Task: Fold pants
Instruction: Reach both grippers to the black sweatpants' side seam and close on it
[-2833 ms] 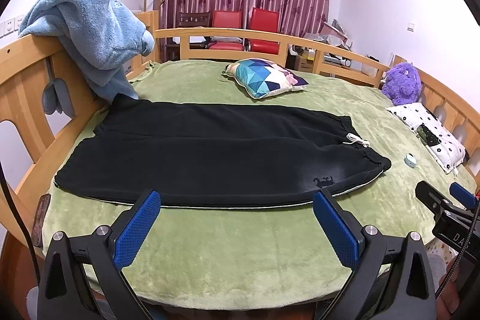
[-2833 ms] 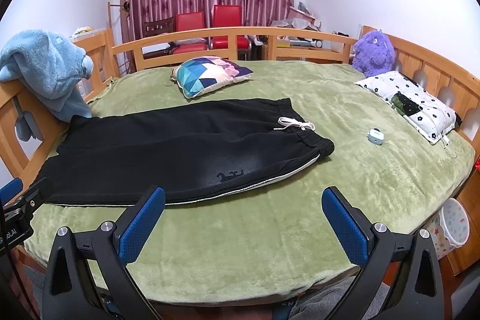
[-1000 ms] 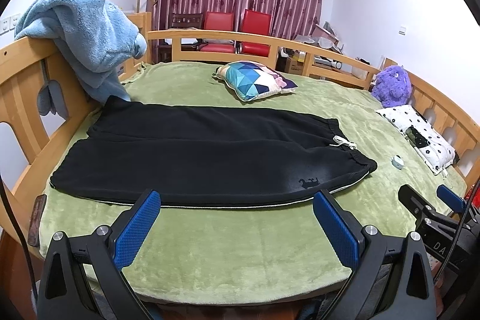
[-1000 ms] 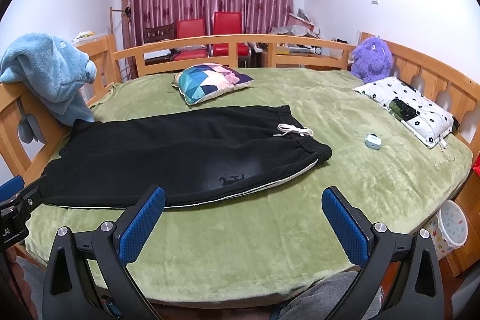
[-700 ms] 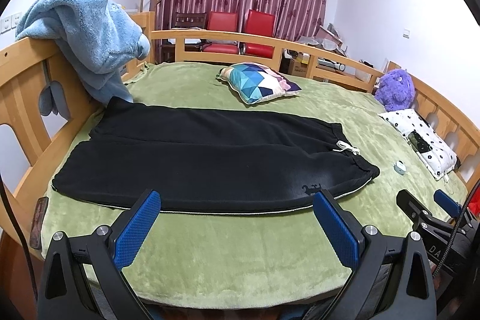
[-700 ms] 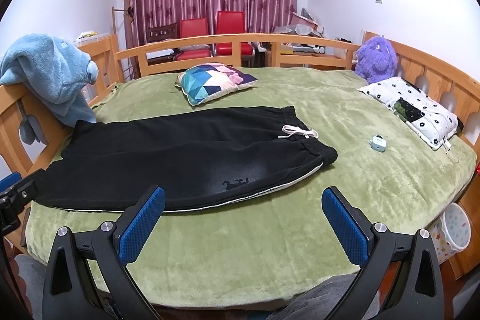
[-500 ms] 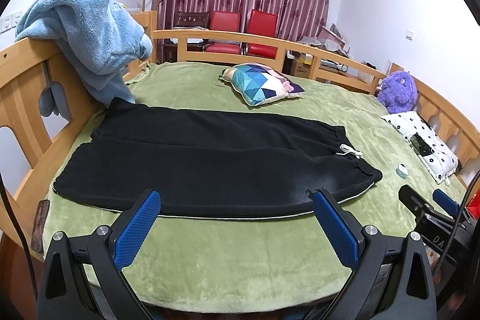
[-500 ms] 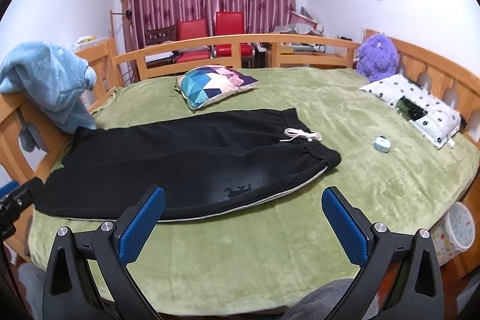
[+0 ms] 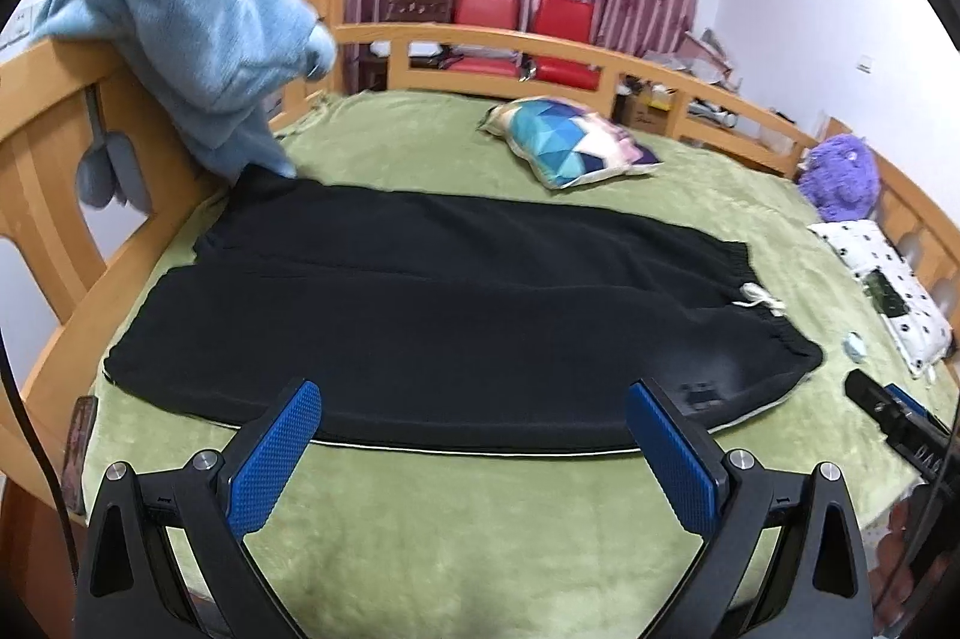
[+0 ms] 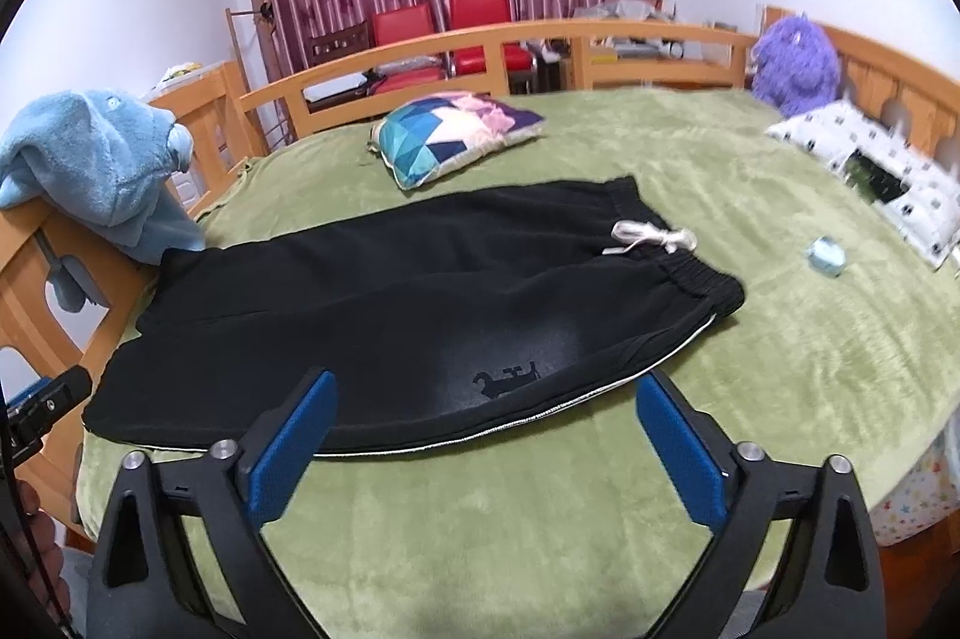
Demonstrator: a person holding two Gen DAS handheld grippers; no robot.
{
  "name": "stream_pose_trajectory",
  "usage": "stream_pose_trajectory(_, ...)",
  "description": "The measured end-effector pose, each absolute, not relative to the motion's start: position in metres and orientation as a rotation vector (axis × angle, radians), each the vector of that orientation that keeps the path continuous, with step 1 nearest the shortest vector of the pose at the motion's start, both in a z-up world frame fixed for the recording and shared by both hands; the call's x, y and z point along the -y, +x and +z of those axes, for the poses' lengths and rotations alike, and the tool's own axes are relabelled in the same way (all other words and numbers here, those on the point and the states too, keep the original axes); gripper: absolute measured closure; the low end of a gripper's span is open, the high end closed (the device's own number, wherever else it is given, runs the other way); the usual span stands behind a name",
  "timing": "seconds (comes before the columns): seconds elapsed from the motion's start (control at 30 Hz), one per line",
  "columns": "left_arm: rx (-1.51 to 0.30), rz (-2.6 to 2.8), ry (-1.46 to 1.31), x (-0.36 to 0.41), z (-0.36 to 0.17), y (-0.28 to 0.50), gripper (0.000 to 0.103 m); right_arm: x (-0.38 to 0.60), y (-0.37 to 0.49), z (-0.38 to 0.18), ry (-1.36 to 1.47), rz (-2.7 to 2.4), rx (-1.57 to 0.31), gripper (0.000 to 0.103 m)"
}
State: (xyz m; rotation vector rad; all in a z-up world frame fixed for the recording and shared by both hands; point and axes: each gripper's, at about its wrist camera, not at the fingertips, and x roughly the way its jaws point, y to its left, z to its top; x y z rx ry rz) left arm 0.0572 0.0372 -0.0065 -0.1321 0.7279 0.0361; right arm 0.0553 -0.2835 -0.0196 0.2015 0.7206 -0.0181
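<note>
Black pants lie flat on the green blanket, legs to the left, waistband and white drawstring to the right. My left gripper is open and hovers at the near long edge of the pants, toward the leg half. My right gripper hovers at the same edge nearer the waistband, close to a small printed figure. Its jaws are closing but still wide, and its pads press on nothing. The edge of the pants shows between both pairs of fingers.
A light-blue fleece hangs over the wooden bed rail at the left. A colourful pillow, a purple plush toy, a spotted pillow and a small pale-blue item lie beyond and right of the pants.
Both grippers have come forward and lower, up to the near edge of the pants. The right gripper's jaws have narrowed slightly. The pants have not moved.
</note>
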Motion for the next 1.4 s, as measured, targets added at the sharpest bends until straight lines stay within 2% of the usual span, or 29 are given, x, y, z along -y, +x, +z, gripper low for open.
stream_pose_trajectory(0.07,-0.769,0.036,-0.162,-0.052,-0.023,0.068,0.004,0.292,0.068,-0.035,0.248,0.006,-0.75,0.011)
stream_pose_trajectory(0.1,-0.788,0.03,-0.187,-0.061,-0.03,0.073,0.013,0.296,0.073,-0.042,0.258,0.01,-0.761,0.014)
stream_pose_trajectory(0.13,-0.81,0.035,-0.214,-0.07,-0.038,0.078,0.014,0.3,0.079,-0.05,0.259,0.001,-0.769,0.015)
stream_pose_trajectory(0.3,-0.909,0.111,-0.286,-0.121,-0.083,0.094,0.015,0.33,0.102,-0.088,0.266,-0.094,-0.801,0.022)
stream_pose_trajectory(0.63,-0.955,0.245,-0.453,-0.207,-0.141,0.098,0.015,0.377,0.128,-0.149,0.43,-0.122,-0.912,0.022)
stream_pose_trajectory(0.87,-0.969,0.271,-0.56,-0.234,-0.17,0.116,0.015,0.373,0.168,-0.175,0.518,-0.123,-0.96,0.022)
stream_pose_trajectory(1.03,-0.981,0.291,-0.625,-0.241,-0.192,0.138,0.015,0.361,0.203,-0.208,0.54,-0.131,-1.059,0.022)
stream_pose_trajectory(1.1,-0.984,0.307,-0.644,-0.243,-0.199,0.146,0.015,0.356,0.208,-0.214,0.518,-0.155,-1.068,0.026)
stream_pose_trajectory(1.17,-0.975,0.325,-0.622,-0.241,-0.202,0.152,0.015,0.347,0.211,-0.211,0.453,-0.174,-1.065,0.041)
stream_pose_trajectory(1.2,-0.974,0.331,-0.607,-0.241,-0.202,0.154,0.017,0.343,0.213,-0.209,0.426,-0.168,-1.067,0.047)
stream_pose_trajectory(1.27,-0.979,0.369,-0.56,-0.238,-0.201,0.16,0.037,0.34,0.215,-0.207,0.392,-0.171,-1.061,0.061)
stream_pose_trajectory(1.3,-0.985,0.396,-0.528,-0.237,-0.199,0.162,0.06,0.339,0.215,-0.205,0.378,-0.164,-1.053,0.068)
stream_pose_trajectory(1.33,-0.984,0.421,-0.493,-0.238,-0.197,0.165,0.078,0.34,0.215,-0.203,0.379,-0.158,-1.045,0.072)
stream_pose_trajectory(1.4,-0.958,0.395,-0.486,-0.241,-0.188,0.168,0.082,0.34,0.215,-0.194,0.397,-0.125,-1.009,0.079)
